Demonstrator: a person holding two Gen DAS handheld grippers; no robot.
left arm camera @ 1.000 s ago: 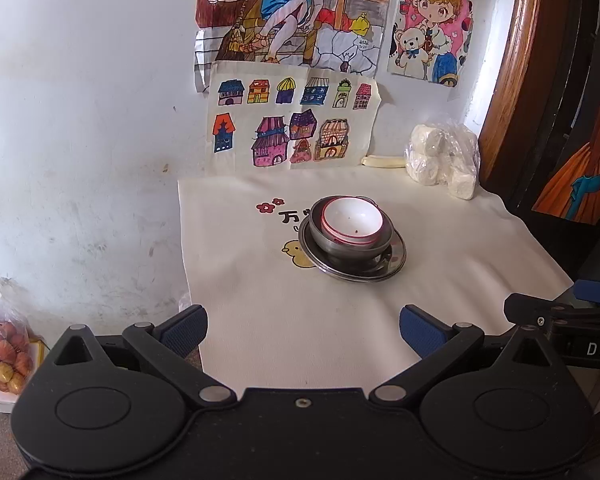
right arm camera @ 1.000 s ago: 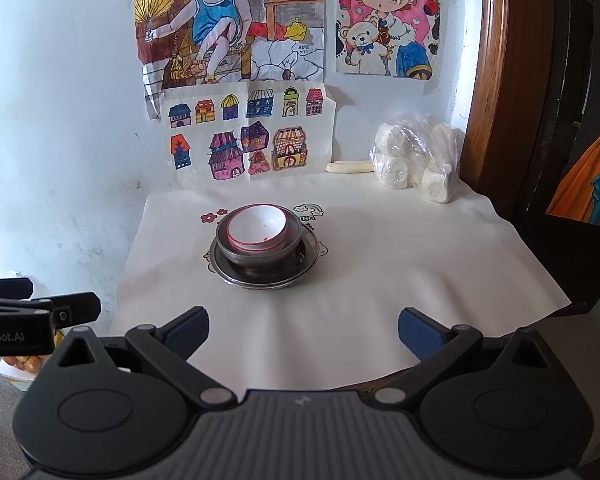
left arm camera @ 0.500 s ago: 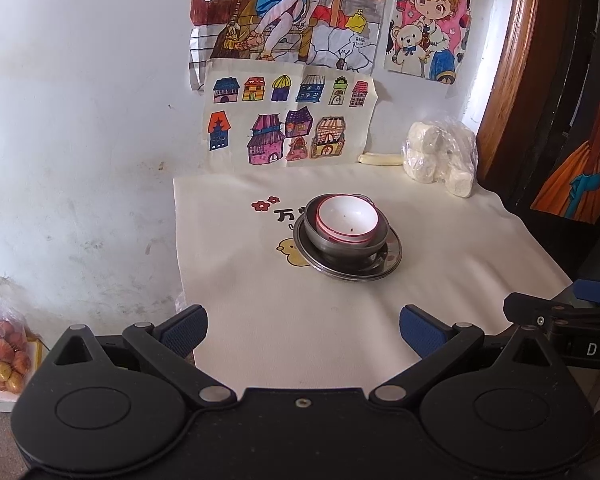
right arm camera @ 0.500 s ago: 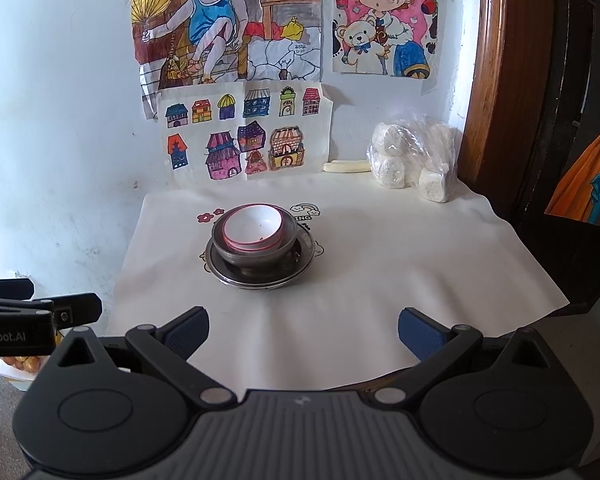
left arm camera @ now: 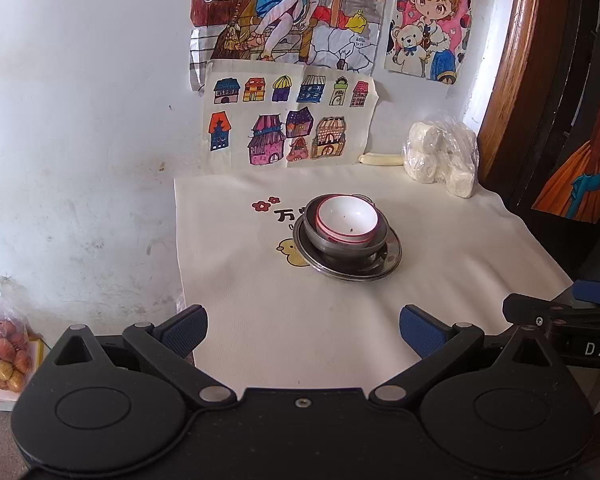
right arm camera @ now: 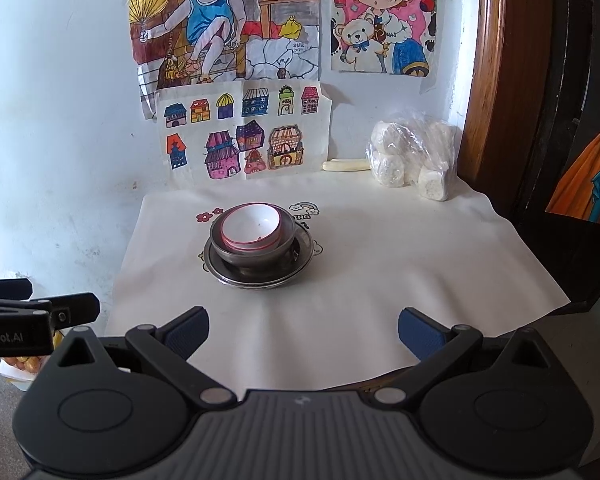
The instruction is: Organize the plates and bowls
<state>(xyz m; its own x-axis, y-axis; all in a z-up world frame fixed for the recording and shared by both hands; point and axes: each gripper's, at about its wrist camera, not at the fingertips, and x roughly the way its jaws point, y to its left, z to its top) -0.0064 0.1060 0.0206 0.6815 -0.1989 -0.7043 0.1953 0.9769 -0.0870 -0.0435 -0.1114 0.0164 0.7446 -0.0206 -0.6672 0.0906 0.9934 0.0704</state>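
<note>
Nested mid-counter: white bowl [left arm camera: 347, 220] inside steel bowl [left arm camera: 342, 240] on steel plate [left arm camera: 348, 268]. Left hand-held gripper [left arm camera: 303, 330] and right hand-held gripper [right arm camera: 303, 330] spread apart, empty. Stacking judged complete; nothing visibly left

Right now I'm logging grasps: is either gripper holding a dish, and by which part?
Nothing is held. The left gripper and right gripper are both open and empty, short of the white bowl nested in the metal bowl.
</note>
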